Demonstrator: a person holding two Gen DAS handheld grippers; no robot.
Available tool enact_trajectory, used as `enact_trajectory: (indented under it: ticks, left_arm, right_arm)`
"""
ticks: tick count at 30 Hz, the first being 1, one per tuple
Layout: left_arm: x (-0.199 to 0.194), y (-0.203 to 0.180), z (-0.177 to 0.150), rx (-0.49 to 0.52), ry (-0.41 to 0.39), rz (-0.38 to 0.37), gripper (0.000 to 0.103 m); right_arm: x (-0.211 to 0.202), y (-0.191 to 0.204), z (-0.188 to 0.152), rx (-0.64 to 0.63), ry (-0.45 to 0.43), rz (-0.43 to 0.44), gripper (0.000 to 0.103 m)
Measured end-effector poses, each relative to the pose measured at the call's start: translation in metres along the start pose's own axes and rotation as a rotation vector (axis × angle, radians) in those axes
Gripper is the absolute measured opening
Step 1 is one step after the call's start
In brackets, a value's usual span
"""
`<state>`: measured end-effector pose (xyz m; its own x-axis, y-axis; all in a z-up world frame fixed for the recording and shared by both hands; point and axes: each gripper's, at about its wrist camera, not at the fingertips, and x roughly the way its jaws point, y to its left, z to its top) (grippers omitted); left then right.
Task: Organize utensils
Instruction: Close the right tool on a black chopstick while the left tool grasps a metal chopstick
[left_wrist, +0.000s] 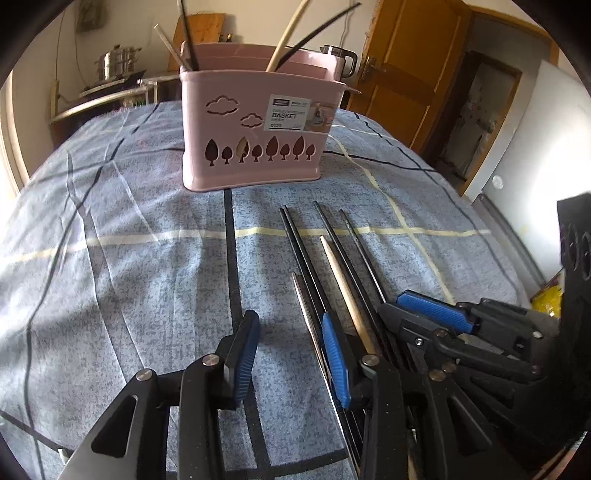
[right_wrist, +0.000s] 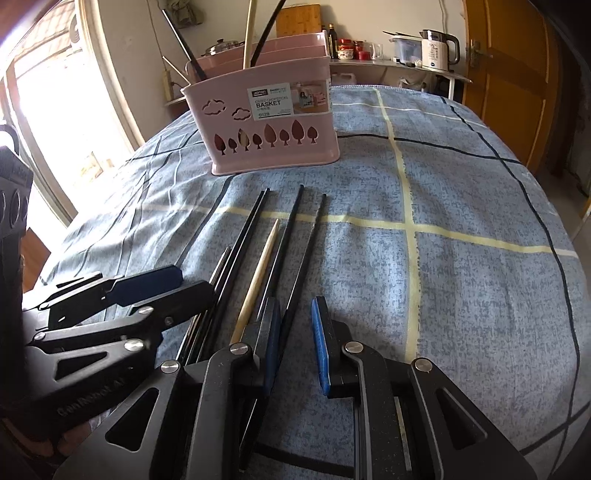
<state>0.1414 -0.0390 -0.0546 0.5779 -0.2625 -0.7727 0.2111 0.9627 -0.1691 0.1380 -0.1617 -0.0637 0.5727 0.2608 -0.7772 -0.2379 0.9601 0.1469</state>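
Note:
A pink basket (left_wrist: 251, 147) (right_wrist: 273, 140) stands upright on the blue checked cloth and holds several chopsticks. Nearer me, several black chopsticks (left_wrist: 295, 240) (right_wrist: 310, 240), a wooden one (left_wrist: 343, 288) (right_wrist: 258, 273) and a metal one (left_wrist: 304, 306) lie side by side. My left gripper (left_wrist: 290, 325) is open at the left edge of the row, with the metal chopstick just inside its right finger. My right gripper (right_wrist: 294, 306) is open at the right edge of the row. One black chopstick lies between its pads, which do not press on it.
Behind the table a shelf carries a kettle (left_wrist: 343, 61) (right_wrist: 439, 50), jars (right_wrist: 351, 51) and a steel pot (left_wrist: 114, 62). A wooden door (left_wrist: 406, 74) is at the back right. Cloth stretches left and right of the row.

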Motion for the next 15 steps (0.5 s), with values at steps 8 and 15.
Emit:
enact_trajectory:
  ticks: [8, 15]
  left_arm:
    - [-0.002, 0.007, -0.002, -0.009, -0.004, 0.006, 0.029]
    - [0.000, -0.008, -0.006, 0.099, -0.003, 0.090, 0.027]
  right_arm:
    - [-0.005, -0.011, -0.003, 0.031, 0.007, 0.015, 0.012]
    - [-0.007, -0.014, -0.005, 0.038, 0.012, 0.018, 0.010]
